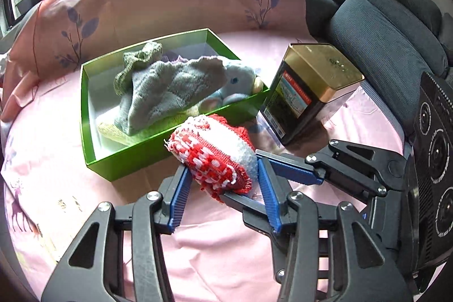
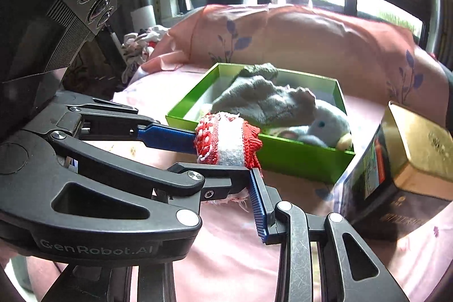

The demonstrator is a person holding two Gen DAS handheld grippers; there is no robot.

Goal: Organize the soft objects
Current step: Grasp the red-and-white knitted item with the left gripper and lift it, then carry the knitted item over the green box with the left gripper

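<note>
Above one green box (image 1: pixel 158 157), two claws (image 1: pixel 223 183) (image 2: pixel 226 160) clamp one red-white cloth (image 1: pixel 215 157).

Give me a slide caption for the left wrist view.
Both claws grip a red-white knitted roll beside the green box.

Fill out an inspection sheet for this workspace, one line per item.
Surface: pink bedsheet with deer prints.
Job's things: red-and-white knitted piece held above the sheet; green box holds a grey knit and a blue plush toy.
Clutter: gold-lidded tin beside the box.
Grippers: left gripper and right gripper both clamp the knitted piece.
Cables: nothing seen.
Surroundings: pink pillow, windows, dark chair.
</note>
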